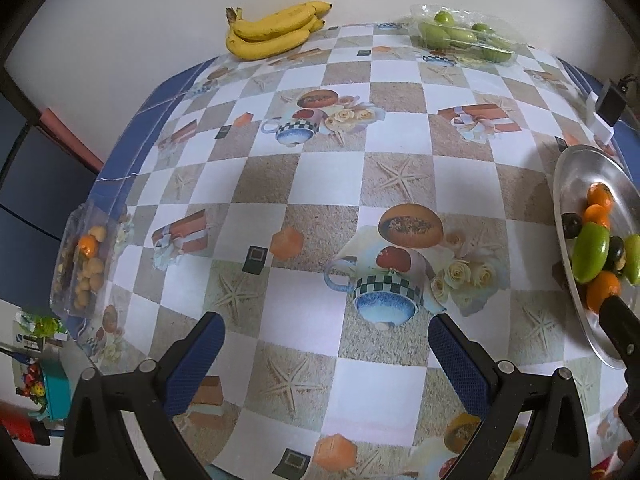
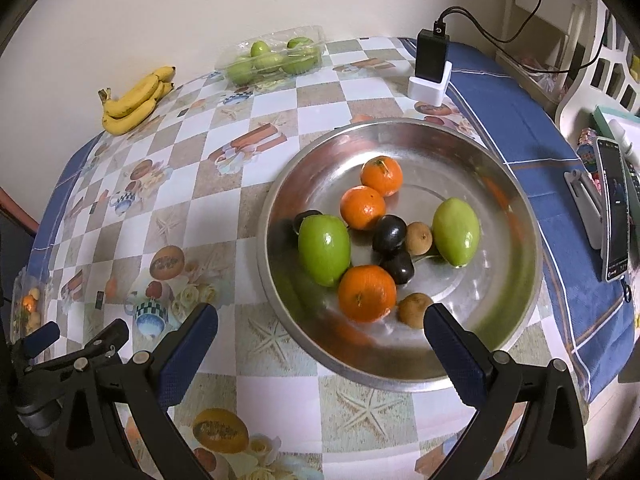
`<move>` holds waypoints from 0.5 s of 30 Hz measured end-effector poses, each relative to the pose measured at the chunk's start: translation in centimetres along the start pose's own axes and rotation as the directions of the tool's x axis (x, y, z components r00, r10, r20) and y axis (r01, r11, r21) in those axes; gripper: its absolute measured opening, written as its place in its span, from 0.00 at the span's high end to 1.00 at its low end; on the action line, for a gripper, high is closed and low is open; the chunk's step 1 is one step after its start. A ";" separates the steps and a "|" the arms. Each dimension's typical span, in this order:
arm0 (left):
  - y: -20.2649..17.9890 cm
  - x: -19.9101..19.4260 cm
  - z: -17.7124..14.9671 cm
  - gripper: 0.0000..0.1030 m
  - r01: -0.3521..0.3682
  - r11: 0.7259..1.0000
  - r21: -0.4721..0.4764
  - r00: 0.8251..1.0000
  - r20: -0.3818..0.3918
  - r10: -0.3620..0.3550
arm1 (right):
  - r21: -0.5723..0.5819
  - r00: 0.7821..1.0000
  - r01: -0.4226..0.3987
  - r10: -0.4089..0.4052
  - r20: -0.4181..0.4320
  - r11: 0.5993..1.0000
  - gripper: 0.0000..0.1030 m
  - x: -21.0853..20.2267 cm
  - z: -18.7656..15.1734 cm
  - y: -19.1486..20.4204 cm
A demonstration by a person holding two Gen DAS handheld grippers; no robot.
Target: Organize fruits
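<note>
A round metal plate (image 2: 500, 208) holds three oranges (image 2: 366, 293), two green fruits (image 2: 324, 249), dark plums (image 2: 389, 233) and small brown fruits (image 2: 416, 309). My right gripper (image 2: 320, 340) stands open just in front of the plate's near rim, nothing between its fingers. My left gripper (image 1: 326, 350) hangs open over bare tablecloth, with the same plate (image 1: 576, 168) at its far right. A banana bunch (image 1: 272, 30) lies at the table's far edge, and a clear pack of green fruits (image 1: 464, 34) lies to its right. A clear pack of small fruits (image 1: 82, 260) rests at the left edge.
A black charger in a white stand (image 2: 431, 68) sits behind the plate. A phone on a stand (image 2: 614, 208) is at the right, off the blue-bordered cloth. The checkered tablecloth (image 1: 320, 184) covers the table. The wall runs close behind the bananas.
</note>
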State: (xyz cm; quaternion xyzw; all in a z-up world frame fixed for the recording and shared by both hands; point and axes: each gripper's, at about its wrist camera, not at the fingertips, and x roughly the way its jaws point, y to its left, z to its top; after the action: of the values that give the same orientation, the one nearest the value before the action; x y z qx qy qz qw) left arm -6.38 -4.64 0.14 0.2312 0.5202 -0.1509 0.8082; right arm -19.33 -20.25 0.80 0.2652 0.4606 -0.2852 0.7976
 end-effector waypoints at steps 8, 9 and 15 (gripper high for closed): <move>0.7 -0.9 -0.3 0.00 0.009 1.000 -0.025 1.000 0.030 -0.008 | -0.005 0.999 -0.005 0.005 0.037 1.000 0.00 -1.5 -0.8 0.0; 0.8 -1.0 -0.3 0.00 0.010 1.000 -0.026 0.999 0.033 -0.010 | -0.003 0.999 -0.005 0.005 0.042 1.000 0.00 -1.6 -0.9 0.0; 0.9 -2.1 -0.5 0.00 0.026 0.999 -0.026 0.998 0.065 -0.025 | 0.012 0.998 -0.005 0.004 0.065 1.000 0.00 -2.3 -0.9 -0.3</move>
State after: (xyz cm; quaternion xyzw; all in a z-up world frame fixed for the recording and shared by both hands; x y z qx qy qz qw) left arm -7.23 -3.58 2.09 0.2088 0.4986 -0.1616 0.8256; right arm -21.03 -19.35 2.44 0.2615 0.4322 -0.2947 0.8112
